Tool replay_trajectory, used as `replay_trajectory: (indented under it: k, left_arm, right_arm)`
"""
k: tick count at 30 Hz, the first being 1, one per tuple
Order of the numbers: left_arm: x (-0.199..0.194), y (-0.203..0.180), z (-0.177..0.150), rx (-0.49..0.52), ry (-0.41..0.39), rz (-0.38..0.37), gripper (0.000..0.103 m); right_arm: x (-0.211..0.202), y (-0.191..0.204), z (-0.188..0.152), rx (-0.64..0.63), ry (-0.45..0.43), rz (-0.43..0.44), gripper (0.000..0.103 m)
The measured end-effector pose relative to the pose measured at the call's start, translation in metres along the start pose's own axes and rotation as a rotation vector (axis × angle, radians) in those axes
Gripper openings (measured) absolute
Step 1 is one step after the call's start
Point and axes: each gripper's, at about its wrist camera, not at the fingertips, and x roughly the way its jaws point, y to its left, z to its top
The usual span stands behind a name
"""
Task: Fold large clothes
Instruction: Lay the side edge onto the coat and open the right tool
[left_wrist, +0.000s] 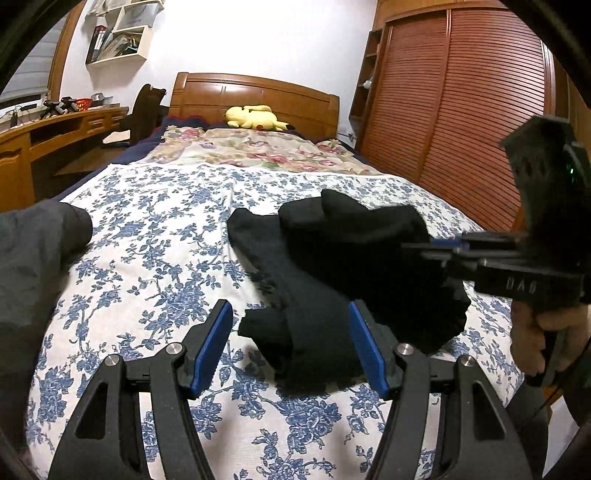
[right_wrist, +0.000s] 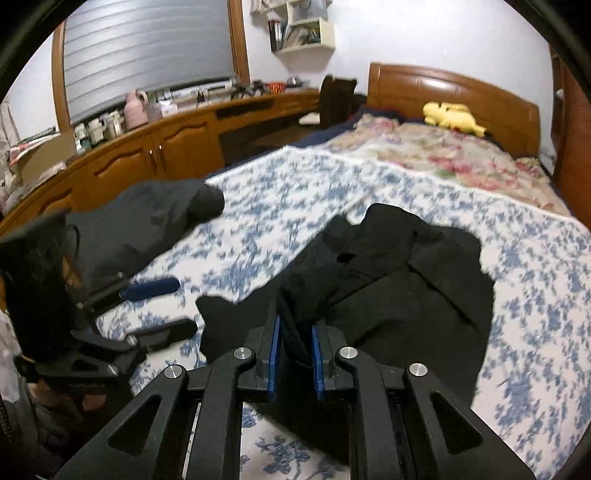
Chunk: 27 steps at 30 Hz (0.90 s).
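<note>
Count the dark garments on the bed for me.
2: a black garment mid-bed, pinched by the right gripper; a grey garment at the bed's desk-side edge. Others may lie outside view.

The quilt was smeared by motion in the right wrist view, its blue flowers unreadable as shapes. The black garment lay bunched, so its kind and its far side could not be told; a fold of it ran between the pads of the right gripper and hid their inner faces. In the left wrist view the right gripper's fingertips were lost against that dark cloth. A grey garment was cut off by the left edge. The desk carried clutter too small to name.
</note>
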Motion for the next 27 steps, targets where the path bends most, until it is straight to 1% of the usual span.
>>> replay_trajectory:
  k: [1,3,5,6,7,8,12,14,16,20,22,27]
  left_arm:
    - [0.000,0.001,0.000,-0.001,-0.001,0.000,0.066]
    - [0.000,0.002,0.001,-0.003,-0.002,0.001,0.066]
    - [0.000,0.002,0.002,-0.005,-0.005,-0.001,0.066]
    - [0.000,0.001,0.003,-0.005,-0.006,-0.001,0.066]
    - [0.000,0.001,0.003,-0.004,-0.008,-0.002,0.066]
    - [0.000,0.000,0.004,-0.003,-0.010,-0.003,0.066]
    - [-0.001,-0.004,0.005,0.001,-0.020,-0.011,0.066]
    - [-0.002,-0.005,0.006,-0.001,-0.024,-0.017,0.066]
    - [-0.002,-0.007,0.006,-0.001,-0.029,-0.021,0.066]
    - [-0.001,-0.011,0.008,0.003,-0.035,-0.026,0.066]
    - [0.001,-0.013,0.008,0.007,-0.034,-0.027,0.066]
    - [0.005,-0.019,0.008,0.018,-0.028,-0.026,0.066]
  right_arm:
    - [0.001,-0.002,0.002,0.006,0.009,0.005,0.019]
    - [0.001,0.002,0.009,0.011,0.016,0.017,0.025]
    - [-0.002,0.001,0.014,0.006,0.017,0.014,0.038]
    - [-0.008,0.005,0.016,0.002,0.011,0.014,0.041]
    - [-0.017,0.009,0.016,-0.003,0.001,0.012,0.048]
    - [-0.022,0.013,0.017,-0.009,-0.007,0.007,0.051]
    - [-0.048,0.015,0.006,-0.042,-0.043,-0.035,0.052]
    - [-0.058,0.008,-0.003,-0.048,-0.048,-0.083,0.052]
    - [-0.064,-0.001,-0.015,-0.035,-0.033,-0.127,0.052]
    - [-0.061,-0.027,-0.031,0.029,0.014,-0.182,0.052]
    - [-0.059,-0.035,-0.036,0.053,0.021,-0.196,0.052]
    - [-0.047,-0.044,-0.039,0.090,0.044,-0.200,0.043]
